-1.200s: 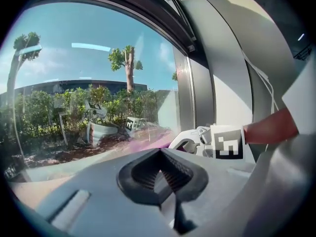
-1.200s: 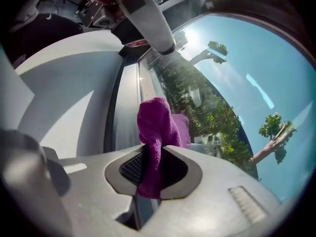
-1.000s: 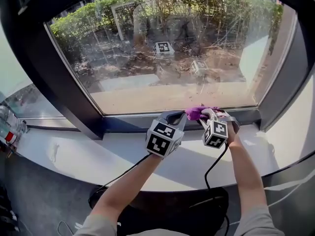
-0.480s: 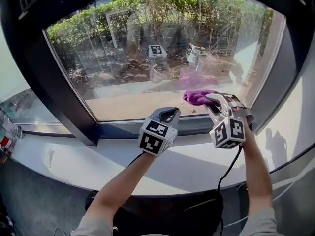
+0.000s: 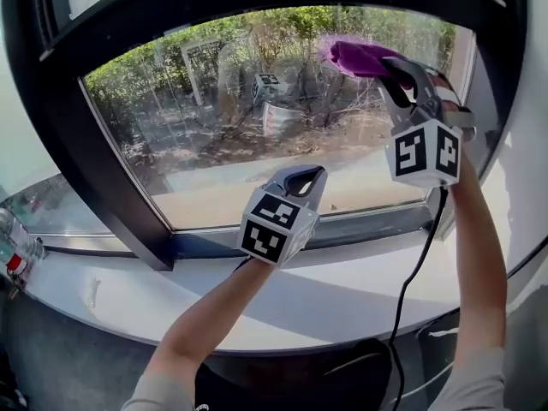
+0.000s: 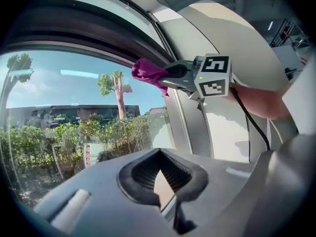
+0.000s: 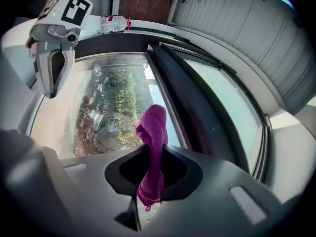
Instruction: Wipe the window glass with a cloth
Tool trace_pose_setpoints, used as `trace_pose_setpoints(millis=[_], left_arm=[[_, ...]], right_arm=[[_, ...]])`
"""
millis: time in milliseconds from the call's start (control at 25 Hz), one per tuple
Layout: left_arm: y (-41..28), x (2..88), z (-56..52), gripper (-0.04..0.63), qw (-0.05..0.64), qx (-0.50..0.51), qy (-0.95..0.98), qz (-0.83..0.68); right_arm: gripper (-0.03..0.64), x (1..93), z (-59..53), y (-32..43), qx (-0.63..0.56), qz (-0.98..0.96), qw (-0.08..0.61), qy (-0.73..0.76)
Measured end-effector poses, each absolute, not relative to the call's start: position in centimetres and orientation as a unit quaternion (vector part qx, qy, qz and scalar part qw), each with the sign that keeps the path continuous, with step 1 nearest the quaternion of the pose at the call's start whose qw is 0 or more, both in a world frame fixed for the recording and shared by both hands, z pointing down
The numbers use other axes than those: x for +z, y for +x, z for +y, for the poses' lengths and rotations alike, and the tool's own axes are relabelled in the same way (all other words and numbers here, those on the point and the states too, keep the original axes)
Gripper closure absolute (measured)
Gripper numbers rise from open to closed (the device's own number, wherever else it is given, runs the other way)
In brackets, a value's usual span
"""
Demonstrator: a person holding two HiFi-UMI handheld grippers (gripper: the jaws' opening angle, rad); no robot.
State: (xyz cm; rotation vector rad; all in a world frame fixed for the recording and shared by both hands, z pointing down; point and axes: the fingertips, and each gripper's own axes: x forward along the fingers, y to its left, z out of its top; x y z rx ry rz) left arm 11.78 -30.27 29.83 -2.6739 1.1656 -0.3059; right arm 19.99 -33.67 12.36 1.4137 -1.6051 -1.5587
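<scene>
The purple cloth (image 5: 360, 56) is pressed to the top right of the window glass (image 5: 257, 118), with my right gripper (image 5: 387, 65) shut on it. In the right gripper view the cloth (image 7: 153, 142) stands up between the shut jaws (image 7: 150, 181) against the glass (image 7: 108, 102). My left gripper (image 5: 306, 178) hovers lower, just above the bottom of the frame, jaws closed on nothing. The left gripper view looks past its own jaws (image 6: 159, 181) up at the cloth (image 6: 148, 73) and the right gripper (image 6: 167, 76).
A thick black window frame (image 5: 111, 169) surrounds the pane. Below it runs a white sill (image 5: 342, 281). Bottles (image 5: 13, 229) stand at the sill's far left. A black cable (image 5: 419, 264) hangs from the right gripper.
My right gripper has risen with the cloth from the pane's bottom edge to its top right corner. The left gripper stayed low near the sill.
</scene>
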Motion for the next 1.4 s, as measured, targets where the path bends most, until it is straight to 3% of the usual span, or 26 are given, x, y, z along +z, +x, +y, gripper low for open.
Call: trace_pose_setpoints(millis=[280,480,1400], left_arm=[[13.3,27.8,-28.7,0.595,0.122,-0.099,-0.914,0.374],[12.7,28.5,-29.3,0.595,0.114,-0.103,-0.912,0.380],[15.5,44.3,-31.2,0.595,0.002,-0.156,-0.913,0.377]], right_arm=[[0.537,6.1,-35.5,21.2,-0.597,-0.526,0.228,0.561],[0.538,7.5,-37.5,21.3,-0.585,-0.540,0.265,0.544],[0.538,46.7,-38.3,22.3,-0.424,-0.714,0.343,0.440]])
